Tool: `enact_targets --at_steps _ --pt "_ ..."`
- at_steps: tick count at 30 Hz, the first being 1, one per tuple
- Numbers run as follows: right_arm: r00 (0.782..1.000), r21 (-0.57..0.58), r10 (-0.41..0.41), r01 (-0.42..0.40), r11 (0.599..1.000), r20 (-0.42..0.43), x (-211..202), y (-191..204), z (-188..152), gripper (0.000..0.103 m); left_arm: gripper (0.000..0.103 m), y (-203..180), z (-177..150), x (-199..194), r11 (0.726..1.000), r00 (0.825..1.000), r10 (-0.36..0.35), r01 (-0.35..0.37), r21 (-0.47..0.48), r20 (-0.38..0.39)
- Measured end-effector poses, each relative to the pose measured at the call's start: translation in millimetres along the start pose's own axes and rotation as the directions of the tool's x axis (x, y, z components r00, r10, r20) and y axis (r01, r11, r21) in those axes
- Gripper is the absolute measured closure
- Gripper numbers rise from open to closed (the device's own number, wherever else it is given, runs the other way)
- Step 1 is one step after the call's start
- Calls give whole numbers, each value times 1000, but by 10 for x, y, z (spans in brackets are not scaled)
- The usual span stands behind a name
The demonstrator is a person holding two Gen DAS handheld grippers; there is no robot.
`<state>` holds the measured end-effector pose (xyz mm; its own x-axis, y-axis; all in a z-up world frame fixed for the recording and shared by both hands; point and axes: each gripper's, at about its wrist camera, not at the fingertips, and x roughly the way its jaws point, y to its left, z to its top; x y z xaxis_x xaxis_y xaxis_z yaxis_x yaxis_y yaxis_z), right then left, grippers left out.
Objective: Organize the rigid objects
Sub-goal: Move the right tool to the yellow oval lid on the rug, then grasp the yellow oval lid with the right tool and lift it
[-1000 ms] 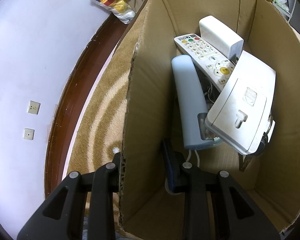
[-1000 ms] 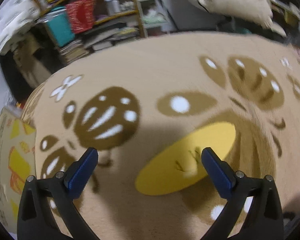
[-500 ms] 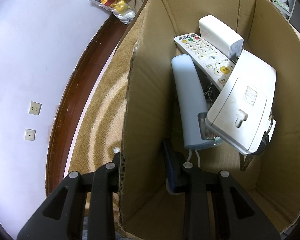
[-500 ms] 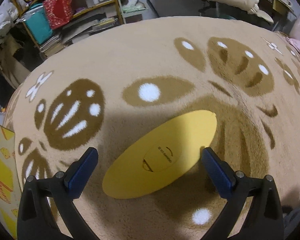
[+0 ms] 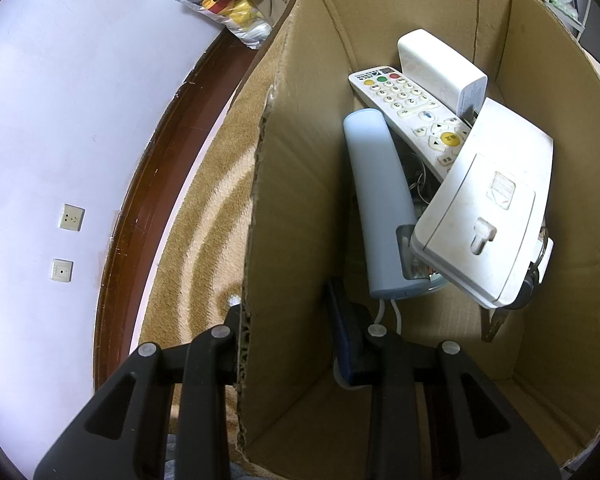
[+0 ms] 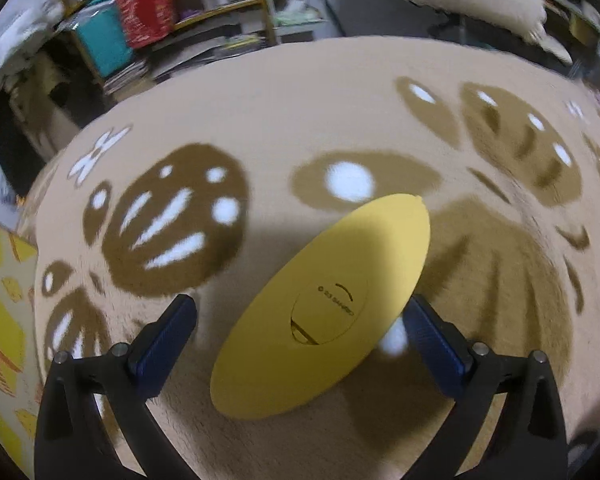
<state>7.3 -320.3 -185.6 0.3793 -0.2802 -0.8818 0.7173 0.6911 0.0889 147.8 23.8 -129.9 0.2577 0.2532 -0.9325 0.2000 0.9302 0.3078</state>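
The left gripper (image 5: 288, 312) straddles the cardboard box (image 5: 300, 208) wall, seemingly clamped to steady it. The right gripper (image 6: 300, 320) hangs released, 2 fingers flanking the near yellow disc (image 6: 324, 312) for pickup.

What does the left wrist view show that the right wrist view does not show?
Only the left wrist view shows the cardboard box, whose wall the left tool straddles, with a remote control and a blue case inside. Only the right wrist view shows a yellow oval piece between the open fingers of the right tool. Both show the patterned brown rug.
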Motion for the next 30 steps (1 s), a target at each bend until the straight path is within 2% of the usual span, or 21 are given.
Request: enact_targets --at_steps 3,7,8,14,18,25,30 --pt "1000 -28 -12 13 1000 26 22 87 10 5 74 -8 2 6 1000 1000 1 -1 1 0" --pt "996 -69 -60 64 996 61 -11 189 19 39 74 -8 1 6 1000 1000 1 -1 1 0" --pt "996 -72 -55 60 996 65 -26 199 25 41 74 -9 2 8 1000 1000 1 -1 1 0" --pt "996 -56 4 1 998 90 -139 182 65 43 73 -14 4 8 1000 1000 3 -3 1 -1" --pt "991 -90 61 -50 995 118 -279 246 36 43 73 -20 -6 8 1000 1000 4 -4 2 0" --pt "978 -171 141 -114 979 152 -440 533 67 43 73 -21 -6 9 1000 1000 3 -3 2 0" --pt "963 -187 227 -199 962 144 -501 668 70 43 73 -17 -5 12 1000 1000 -1 1 -1 -2"
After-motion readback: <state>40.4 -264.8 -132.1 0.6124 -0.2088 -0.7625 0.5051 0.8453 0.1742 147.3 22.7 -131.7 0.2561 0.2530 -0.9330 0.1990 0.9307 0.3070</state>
